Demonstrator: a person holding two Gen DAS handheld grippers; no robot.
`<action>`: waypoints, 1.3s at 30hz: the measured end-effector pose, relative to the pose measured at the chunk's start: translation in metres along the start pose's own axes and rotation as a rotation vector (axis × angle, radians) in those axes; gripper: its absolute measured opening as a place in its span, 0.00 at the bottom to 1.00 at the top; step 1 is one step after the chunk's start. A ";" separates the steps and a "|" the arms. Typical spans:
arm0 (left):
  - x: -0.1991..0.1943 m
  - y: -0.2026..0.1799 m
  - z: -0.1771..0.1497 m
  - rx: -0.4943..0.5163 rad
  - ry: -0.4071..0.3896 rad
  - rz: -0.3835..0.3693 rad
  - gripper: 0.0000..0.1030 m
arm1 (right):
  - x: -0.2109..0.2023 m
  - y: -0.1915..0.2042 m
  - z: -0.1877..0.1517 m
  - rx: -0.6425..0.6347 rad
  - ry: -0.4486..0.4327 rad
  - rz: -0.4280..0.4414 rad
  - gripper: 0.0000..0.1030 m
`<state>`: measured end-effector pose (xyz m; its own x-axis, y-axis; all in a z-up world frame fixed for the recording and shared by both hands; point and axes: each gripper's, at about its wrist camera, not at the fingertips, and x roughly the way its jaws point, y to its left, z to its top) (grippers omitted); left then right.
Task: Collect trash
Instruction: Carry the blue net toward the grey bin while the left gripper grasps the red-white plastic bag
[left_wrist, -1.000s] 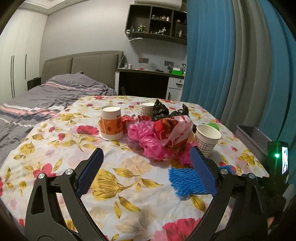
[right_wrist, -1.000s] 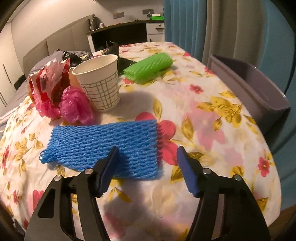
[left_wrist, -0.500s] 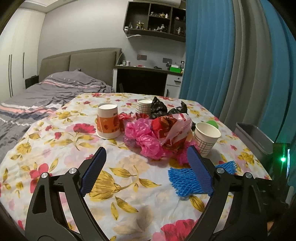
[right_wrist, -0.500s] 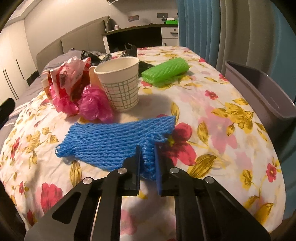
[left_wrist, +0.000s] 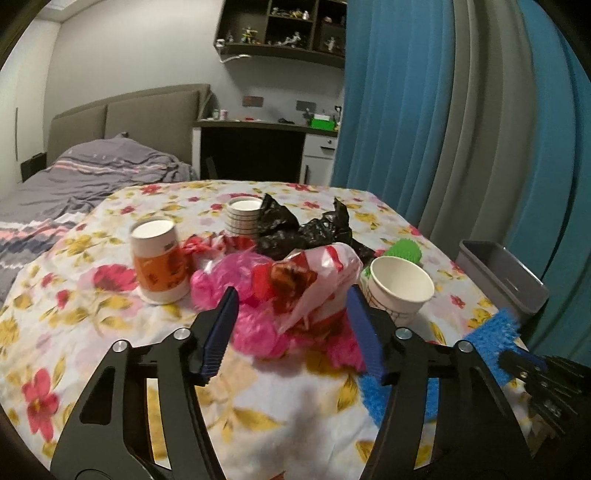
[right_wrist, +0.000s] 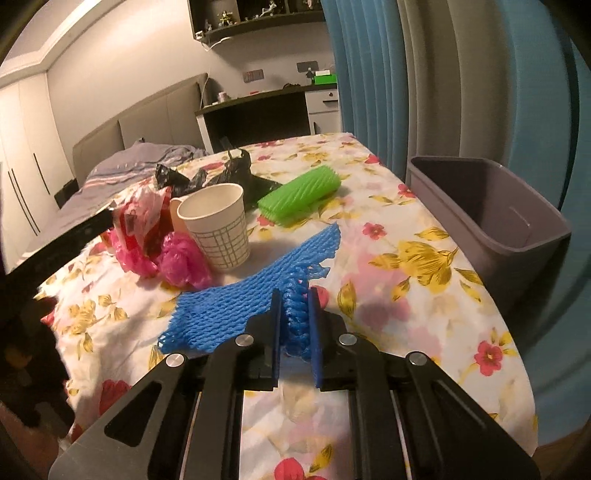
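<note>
Half-narrowed, the left gripper (left_wrist: 291, 325) has just been closing its jaws around the pink and red plastic bags (left_wrist: 273, 291), which sit between the pads, contact unclear. To its right, the right gripper (right_wrist: 293, 325) has clamped the blue foam net (right_wrist: 240, 306) and raised one end off the floral cloth (right_wrist: 406, 295). The grey bin (right_wrist: 491, 218) stands beyond its right jaw, so the net looks ready to go in.

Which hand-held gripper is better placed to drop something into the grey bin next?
The right hand-held gripper. Its jaws are shut on the blue foam net, and the grey bin stands open just to its right. The left hand-held gripper holds nothing yet.
</note>
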<state>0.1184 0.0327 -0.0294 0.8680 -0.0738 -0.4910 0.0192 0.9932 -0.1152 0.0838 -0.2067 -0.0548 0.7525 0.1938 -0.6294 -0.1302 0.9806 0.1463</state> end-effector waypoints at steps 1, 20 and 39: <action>0.005 0.000 0.001 -0.003 0.012 -0.004 0.53 | -0.002 -0.001 0.000 0.001 -0.004 0.002 0.14; -0.027 0.005 0.016 -0.030 -0.080 0.000 0.11 | -0.033 -0.012 0.008 0.004 -0.091 0.029 0.14; -0.067 -0.051 0.034 0.067 -0.177 -0.093 0.11 | -0.078 -0.052 0.027 0.039 -0.214 -0.025 0.14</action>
<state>0.0768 -0.0098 0.0390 0.9345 -0.1540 -0.3210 0.1310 0.9871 -0.0921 0.0490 -0.2732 0.0071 0.8756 0.1545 -0.4576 -0.0874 0.9825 0.1645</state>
